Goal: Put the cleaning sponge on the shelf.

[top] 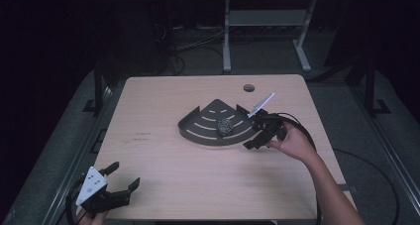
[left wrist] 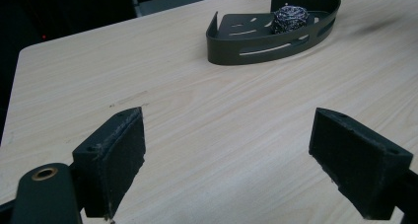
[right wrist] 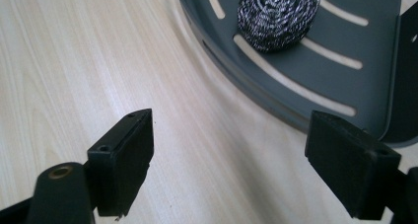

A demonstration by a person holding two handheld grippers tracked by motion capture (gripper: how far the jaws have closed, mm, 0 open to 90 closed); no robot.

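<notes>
The steel-wool scourer [right wrist: 278,16] lies in the slotted corner caddy [right wrist: 345,76] just ahead of the right tongs [right wrist: 246,165] — spread wide, empty; placing looks done. The left tongs [left wrist: 229,165] — also agape — idle far off on the surface [left wrist: 197,135].

Table [top: 163,175]: pale wood-grain top, rectangular with rounded corners, on a dark frame. I log a round cable hole [top: 248,87] near its far edge, beyond my right gripper [top: 257,136]. A faint dark scuff [top: 143,135] marks the wood well ahead of my left gripper [top: 121,178].

Lying directly on the top I count one item: a dark grey fan-shaped corner tray [top: 198,131] with a slotted floor and low wall. Its curved wall sits just ahead of my right gripper's spread jaws. From my left gripper it lies far ahead and to the right. Bare wood stretches between.
</notes>
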